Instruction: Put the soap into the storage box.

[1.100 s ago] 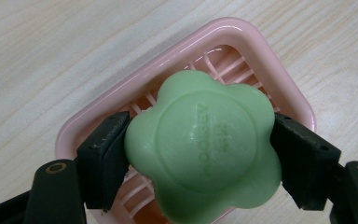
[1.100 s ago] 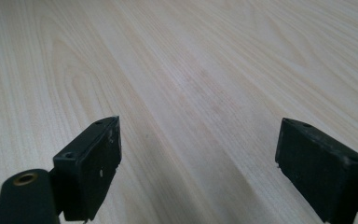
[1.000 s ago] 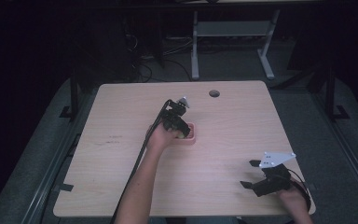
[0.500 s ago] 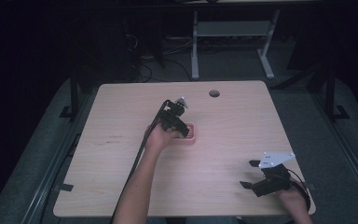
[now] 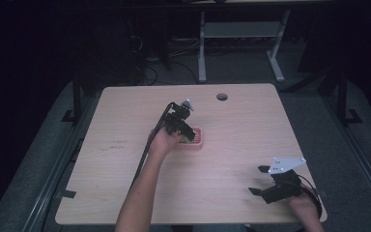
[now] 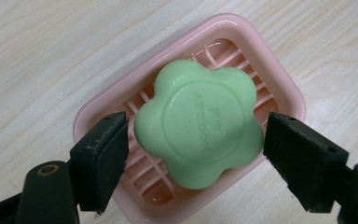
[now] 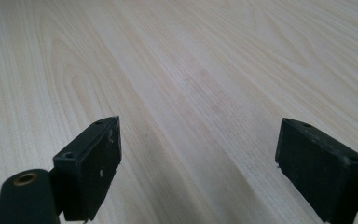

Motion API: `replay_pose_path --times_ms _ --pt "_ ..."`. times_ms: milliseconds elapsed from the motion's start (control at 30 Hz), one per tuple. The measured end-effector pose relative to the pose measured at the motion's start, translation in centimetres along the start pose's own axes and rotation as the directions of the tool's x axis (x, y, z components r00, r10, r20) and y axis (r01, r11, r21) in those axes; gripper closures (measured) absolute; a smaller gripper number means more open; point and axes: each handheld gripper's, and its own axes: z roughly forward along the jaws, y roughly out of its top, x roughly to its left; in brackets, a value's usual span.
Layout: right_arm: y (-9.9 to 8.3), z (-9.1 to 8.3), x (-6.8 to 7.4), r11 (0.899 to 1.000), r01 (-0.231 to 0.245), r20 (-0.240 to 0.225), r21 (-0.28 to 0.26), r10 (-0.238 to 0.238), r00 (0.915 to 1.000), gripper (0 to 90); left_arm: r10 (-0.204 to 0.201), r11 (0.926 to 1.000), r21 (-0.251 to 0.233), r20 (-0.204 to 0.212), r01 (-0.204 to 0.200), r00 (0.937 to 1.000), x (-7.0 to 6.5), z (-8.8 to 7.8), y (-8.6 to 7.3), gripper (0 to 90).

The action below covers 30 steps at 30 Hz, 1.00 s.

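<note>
At bench (image 5: 232, 159) centre, green flower-shaped soap (image 6: 199, 122) in pink dish (image 6: 279, 88), left tongs (image 6: 193, 156) spread wide around soap, right tongs (image 7: 198, 172) wide apart, nothing held, near front right corner.

Wooden table (image 5: 232, 159), grommet hole (image 5: 221, 96)

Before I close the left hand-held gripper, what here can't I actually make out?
- High view: the green soap is hidden by the left hand-held gripper and hand over the pink soap dish.
- Left gripper view: the dish's near corner is cut off by the bottom edge and hidden by the jaws; the soap's embossed lettering is too faint to read.
- Right gripper view: the right hand-held gripper, open, faces bare table.
</note>
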Motion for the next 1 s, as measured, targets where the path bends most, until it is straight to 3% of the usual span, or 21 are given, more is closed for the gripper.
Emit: replay_pose_path --times_ms 367,767,1000 --pt "0.0 0.0 0.0 1.0 -0.003 0.0 0.005 0.003 1.0 13.8 0.024 0.9995 -0.022 -0.011 -0.024 0.9997 -0.1 -1.8 -0.5 21.1" --pt "-0.2 0.1 0.0 1.0 -0.02 0.008 0.011 0.02 0.9998 13.8 0.025 0.9992 -0.031 -0.002 -0.025 0.9997 -0.4 -2.2 -1.2 21.0" --pt "-0.3 0.0 0.0 1.0 -0.021 0.015 0.011 0.021 0.9997 13.8 0.05 0.9985 -0.025 0.001 -0.05 0.9988 -0.7 -2.5 -1.7 21.1"
